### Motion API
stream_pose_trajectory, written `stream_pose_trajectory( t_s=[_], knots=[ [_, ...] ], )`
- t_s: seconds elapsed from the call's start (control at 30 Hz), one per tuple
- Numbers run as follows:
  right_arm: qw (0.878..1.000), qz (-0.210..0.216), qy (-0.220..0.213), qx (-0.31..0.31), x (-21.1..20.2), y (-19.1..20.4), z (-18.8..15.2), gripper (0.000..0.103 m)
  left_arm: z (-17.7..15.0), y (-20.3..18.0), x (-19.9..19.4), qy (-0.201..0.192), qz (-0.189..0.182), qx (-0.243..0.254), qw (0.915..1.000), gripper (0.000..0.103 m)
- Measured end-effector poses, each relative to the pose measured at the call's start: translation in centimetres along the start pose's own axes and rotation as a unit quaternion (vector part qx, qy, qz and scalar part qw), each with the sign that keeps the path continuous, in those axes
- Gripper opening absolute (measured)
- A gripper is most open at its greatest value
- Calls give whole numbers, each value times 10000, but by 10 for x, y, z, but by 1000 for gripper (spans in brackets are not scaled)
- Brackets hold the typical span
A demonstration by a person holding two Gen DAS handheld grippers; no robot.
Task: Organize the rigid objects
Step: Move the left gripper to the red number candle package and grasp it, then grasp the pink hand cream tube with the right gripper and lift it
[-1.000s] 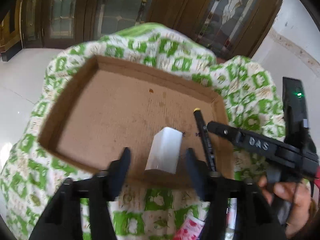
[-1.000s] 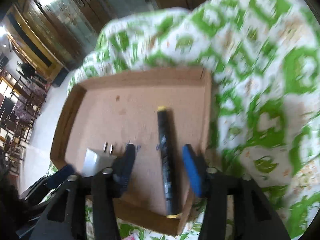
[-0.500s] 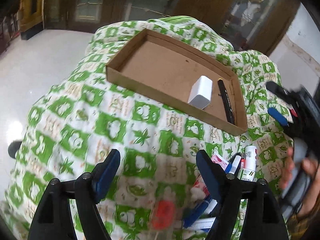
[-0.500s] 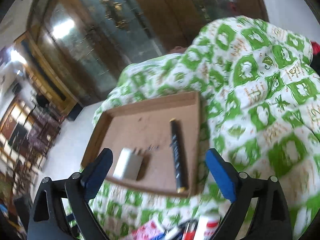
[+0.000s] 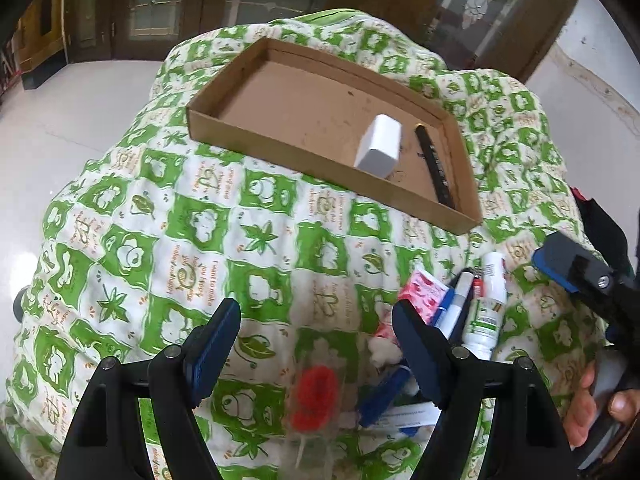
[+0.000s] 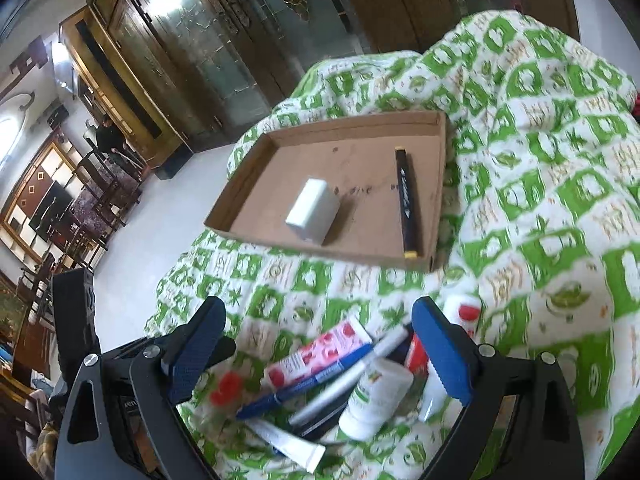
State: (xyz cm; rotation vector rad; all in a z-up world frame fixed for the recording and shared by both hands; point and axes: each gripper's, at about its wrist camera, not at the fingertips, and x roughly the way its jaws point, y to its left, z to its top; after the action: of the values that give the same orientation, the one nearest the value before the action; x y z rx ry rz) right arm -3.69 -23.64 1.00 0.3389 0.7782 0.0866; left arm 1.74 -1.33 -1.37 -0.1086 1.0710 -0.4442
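Rigid objects are partly sorted already: the cardboard tray point(image 6: 256, 216) lies on a green-and-white quilt point(image 6: 560, 184), and in it rest a white charger block point(image 6: 313, 212) and, toward three o'clock of it and apart from it, a black pen point(image 6: 407, 200) lying along the tray's right wall; that looks like two items done.

Most of the work seems left; a loose pile sits on the quilt at six o'clock of the tray, well apart from it. In the right wrist view the pile holds a pink-and-white packet point(image 6: 320, 354), a blue pen point(image 6: 304, 382), a white pen point(image 6: 352, 372), a small white bottle with a green label point(image 6: 374, 400), a flat white tube point(image 6: 288, 442) and a blurred red thing point(image 6: 224, 388); something white and red point(image 6: 462, 310) lies at the pile's one o'clock edge, too blurred to name.

The right tool point(image 6: 318, 354) hangs over this pile with its jaws spread wide and nothing pressed between them; the pile's things show in the gap but none is gripped. The left tool point(image 5: 316, 352) is likewise spread and empty, over the quilt with the red thing point(image 5: 316, 396) below it and the pile at its three o'clock.

My reading is that the next pick will come from the pile, the bottle or a pen being nearest the right tool.
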Motion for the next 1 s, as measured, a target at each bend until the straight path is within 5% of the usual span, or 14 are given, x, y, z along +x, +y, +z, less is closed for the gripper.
stream_pose_trajectory(
  t_s=[0.13, 0.3, 0.6, 0.8, 0.83, 0.9, 1.0],
  knots=[
    [10000, 13, 69, 31, 2, -2, -2, 91, 0, -3, 2, 62, -120, 77, 9999, 81],
    [9978, 344, 541, 181, 15, -5, -4, 53, -2, -15, 7, 198, -309, 317, 9988, 72],
    [9929, 534, 844, 646, 24, -20, -4, 52, -15, -22, 20, 847, 499, 647, 9930, 69],
    [9714, 1168, 1728, 1133, 53, -10, -13, 53, -25, -20, 41, 1362, 811, 681, 9850, 67],
    [9694, 1172, 1812, 1173, 57, -8, -14, 53, -26, -21, 41, 1332, 864, 727, 9846, 64],
    [9647, 1152, 2018, 1242, 68, -4, -15, 53, -27, -22, 38, 1229, 923, 730, 9854, 34],
    [9592, 741, 2397, 1300, 84, -2, -18, 51, -22, -11, 28, 990, 809, 412, 9909, 29]
  ],
)
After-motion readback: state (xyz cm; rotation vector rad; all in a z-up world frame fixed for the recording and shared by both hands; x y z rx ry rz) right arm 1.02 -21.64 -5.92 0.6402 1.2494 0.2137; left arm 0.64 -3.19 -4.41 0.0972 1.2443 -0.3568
